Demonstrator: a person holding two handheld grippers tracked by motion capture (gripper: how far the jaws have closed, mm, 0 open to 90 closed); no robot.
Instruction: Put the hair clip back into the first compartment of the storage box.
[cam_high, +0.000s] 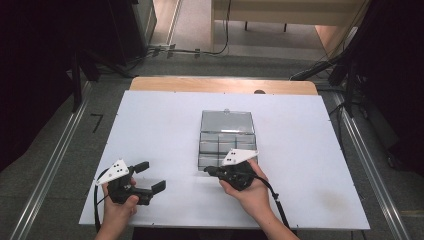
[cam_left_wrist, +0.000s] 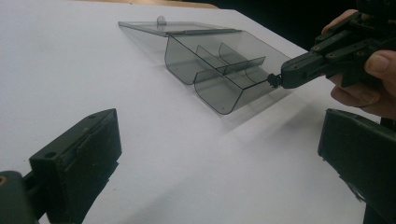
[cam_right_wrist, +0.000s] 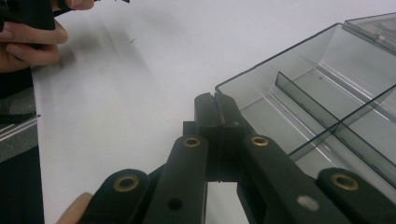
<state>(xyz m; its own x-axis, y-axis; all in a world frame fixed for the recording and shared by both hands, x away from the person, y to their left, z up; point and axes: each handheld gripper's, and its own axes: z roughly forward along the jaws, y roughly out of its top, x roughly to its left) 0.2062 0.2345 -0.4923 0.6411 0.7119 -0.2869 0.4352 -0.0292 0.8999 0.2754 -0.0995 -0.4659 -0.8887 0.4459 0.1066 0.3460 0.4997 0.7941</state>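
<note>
Closed fingers — against organizer box corner

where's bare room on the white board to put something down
Free: the wide stretches left and right of the clear divided box, and the strip behind its open lid. Crowded: the near edge, where the left gripper and right gripper sit, the right one at the box's front rim.

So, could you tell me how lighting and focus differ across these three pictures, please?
High view: bright white table, dark surroundings, soft overall. Left gripper view: the clear box casts a faint shadow; near jaws blurred. Right gripper view: the right hand-held gripper looks sharp, far corner dim.
</note>
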